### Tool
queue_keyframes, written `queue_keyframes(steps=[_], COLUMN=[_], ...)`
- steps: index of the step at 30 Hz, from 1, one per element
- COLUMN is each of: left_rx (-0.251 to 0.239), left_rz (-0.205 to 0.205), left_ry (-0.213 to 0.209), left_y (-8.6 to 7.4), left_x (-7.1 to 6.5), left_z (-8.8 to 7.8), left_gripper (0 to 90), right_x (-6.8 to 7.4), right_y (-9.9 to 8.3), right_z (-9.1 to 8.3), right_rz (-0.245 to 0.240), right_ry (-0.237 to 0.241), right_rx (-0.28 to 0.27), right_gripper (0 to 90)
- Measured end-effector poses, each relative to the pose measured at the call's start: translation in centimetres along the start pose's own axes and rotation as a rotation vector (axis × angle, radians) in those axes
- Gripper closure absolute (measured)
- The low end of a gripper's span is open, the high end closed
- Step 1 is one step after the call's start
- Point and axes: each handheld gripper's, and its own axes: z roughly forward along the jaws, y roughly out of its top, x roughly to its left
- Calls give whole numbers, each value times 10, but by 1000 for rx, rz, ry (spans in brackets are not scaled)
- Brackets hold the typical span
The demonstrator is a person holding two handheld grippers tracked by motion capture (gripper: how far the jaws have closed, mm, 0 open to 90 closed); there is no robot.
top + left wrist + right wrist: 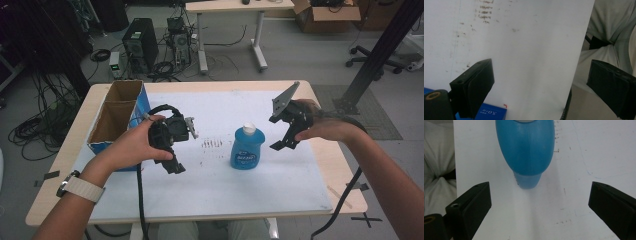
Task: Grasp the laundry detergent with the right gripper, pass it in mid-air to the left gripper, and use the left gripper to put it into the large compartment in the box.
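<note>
A blue bottle [247,148] with a white cap and a printed label stands upright on the white sheet [220,185] near the table's middle. My right gripper [281,135] hovers just to its right, jaws wide open and empty. In the right gripper view the blue bottle [526,150] lies straight ahead of the right gripper [540,207], beyond the fingertips and not between them. My left gripper [172,150] is held to the bottle's left, tilted down over the sheet. In the left gripper view the left gripper [541,87] is open with only the white sheet [524,50] between its jaws.
A blue cardboard box [119,116] with two open brown compartments sits at the table's left edge, close to my left hand. A corner of the blue box [491,113] shows by my left jaw. Dark smudges [211,144] mark the sheet. Computers, cables and a desk stand beyond the table.
</note>
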Motion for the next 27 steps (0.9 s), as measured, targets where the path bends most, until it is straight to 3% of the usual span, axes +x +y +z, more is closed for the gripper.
queue_keyframes(steps=[27], left_rx=[-6], left_rz=[-13], left_ry=[-2], left_y=[-5], left_x=[1], left_z=[1], left_gripper=[74], right_x=[-3], right_y=[-21], right_z=[20], right_rz=[23], right_ry=[25], right_rx=[-126], right_gripper=[50])
